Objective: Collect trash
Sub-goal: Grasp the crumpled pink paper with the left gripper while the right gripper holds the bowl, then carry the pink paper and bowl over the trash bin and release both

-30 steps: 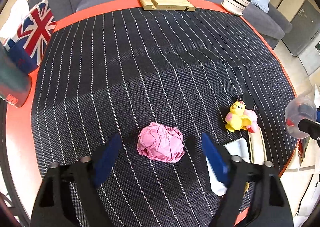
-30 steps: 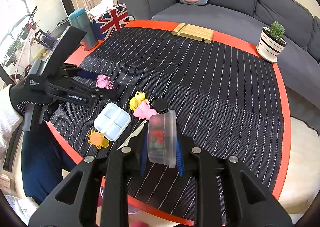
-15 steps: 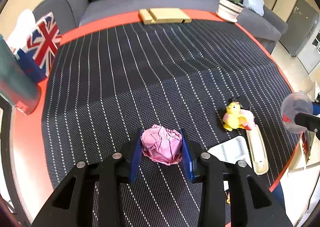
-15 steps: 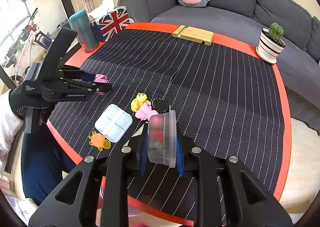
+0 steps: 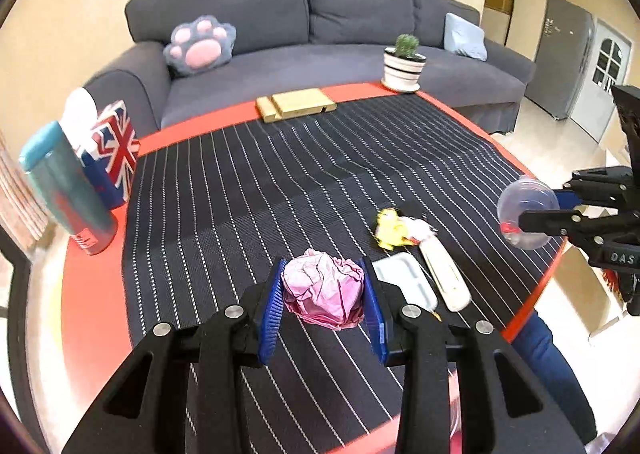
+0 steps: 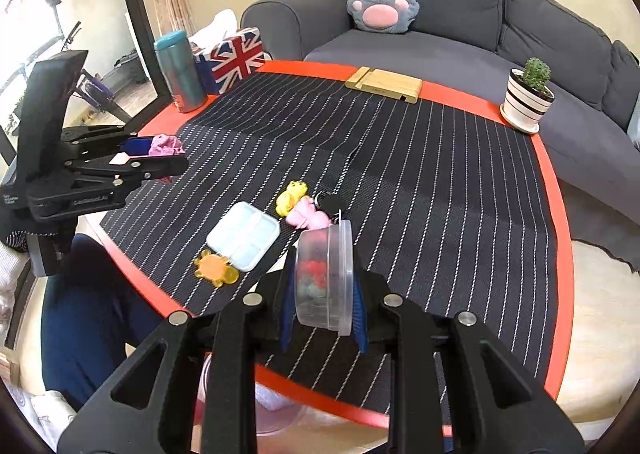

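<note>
A crumpled pink paper ball (image 5: pixel 325 292) is pinched between the blue pads of my left gripper (image 5: pixel 323 302), which is shut on it and holds it lifted above the striped mat. From the right wrist view the same left gripper (image 6: pixel 160 156) shows at the left with the pink paper ball (image 6: pixel 164 145) in its tips. My right gripper (image 6: pixel 323 298) is shut on a clear plastic tub (image 6: pixel 326 278) with red and grey bits inside, held on its side near the table's front edge. In the left wrist view that tub (image 5: pixel 526 214) hangs at the right.
On the round red table (image 6: pixel 560 238) with its striped mat lie a white divided tray (image 6: pixel 244 240), an orange toy (image 6: pixel 216 268), a yellow duck (image 6: pixel 292 198) and a pink toy (image 6: pixel 306 216). A teal tumbler (image 6: pixel 180 72), flag tissue box (image 6: pixel 236 62), wooden stand (image 6: pixel 386 84) and potted cactus (image 6: pixel 528 98) line the far rim. A person's blue-clad legs (image 6: pixel 88 318) are at the left.
My left gripper closed on the pink paper ball and lifted it off the mat, tilting upward. The right gripper, still gripping the tub, drifted slightly.
</note>
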{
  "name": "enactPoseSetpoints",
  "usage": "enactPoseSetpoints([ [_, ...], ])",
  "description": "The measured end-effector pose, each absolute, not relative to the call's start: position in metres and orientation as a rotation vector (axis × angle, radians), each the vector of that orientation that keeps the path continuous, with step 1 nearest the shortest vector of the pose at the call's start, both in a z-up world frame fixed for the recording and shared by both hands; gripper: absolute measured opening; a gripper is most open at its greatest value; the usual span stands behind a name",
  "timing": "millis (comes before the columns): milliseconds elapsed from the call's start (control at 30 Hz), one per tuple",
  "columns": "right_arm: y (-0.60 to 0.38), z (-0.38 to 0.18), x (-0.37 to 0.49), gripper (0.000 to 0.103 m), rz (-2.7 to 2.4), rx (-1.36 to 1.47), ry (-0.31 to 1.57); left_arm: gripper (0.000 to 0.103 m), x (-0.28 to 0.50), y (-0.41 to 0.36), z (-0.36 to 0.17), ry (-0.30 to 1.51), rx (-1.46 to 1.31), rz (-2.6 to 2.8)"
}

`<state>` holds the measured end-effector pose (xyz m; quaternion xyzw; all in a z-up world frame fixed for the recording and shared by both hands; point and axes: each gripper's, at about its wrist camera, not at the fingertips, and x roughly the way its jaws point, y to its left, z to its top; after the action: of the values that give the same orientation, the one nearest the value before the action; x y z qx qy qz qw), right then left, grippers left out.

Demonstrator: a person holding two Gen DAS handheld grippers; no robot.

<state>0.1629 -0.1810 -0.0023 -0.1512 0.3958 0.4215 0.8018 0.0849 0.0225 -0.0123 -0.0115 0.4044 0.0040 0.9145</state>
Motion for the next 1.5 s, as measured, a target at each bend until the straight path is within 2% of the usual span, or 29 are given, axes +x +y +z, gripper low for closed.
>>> enactPoseSetpoints([
  [600,-0.202,0.002,0.066,0.023,1.033,-0.341,0.781,0.036,0.003,-0.034,-0.010,0.799,-0.014,-0.122],
  [1100,-0.207,-0.045,0.027,0.024,1.121,-0.323,0.902,0.037,-0.035,-0.045,-0.034,0.841,-0.057,-0.132],
  [1167,-0.205,-0.048,0.026,0.031,1.127,-0.324,0.911,0.037,-0.035,-0.045,-0.034,0.843,-0.056,-0.135],
  [1233,-0.207,-0.048,0.028,0.073,1.121,-0.304,0.905,0.037,-0.035,-0.045,-0.034,0.844,-0.055,-0.136],
  [1333,-0.209,-0.047,0.034,0.086,1.093,-0.283,0.904,0.037,-0.034,-0.046,-0.034,0.846,-0.053,-0.142],
  [1500,-0.213,-0.046,0.038,0.091,1.069,-0.268,0.903,0.037,-0.034,-0.049,-0.038,0.857,-0.051,-0.155],
])
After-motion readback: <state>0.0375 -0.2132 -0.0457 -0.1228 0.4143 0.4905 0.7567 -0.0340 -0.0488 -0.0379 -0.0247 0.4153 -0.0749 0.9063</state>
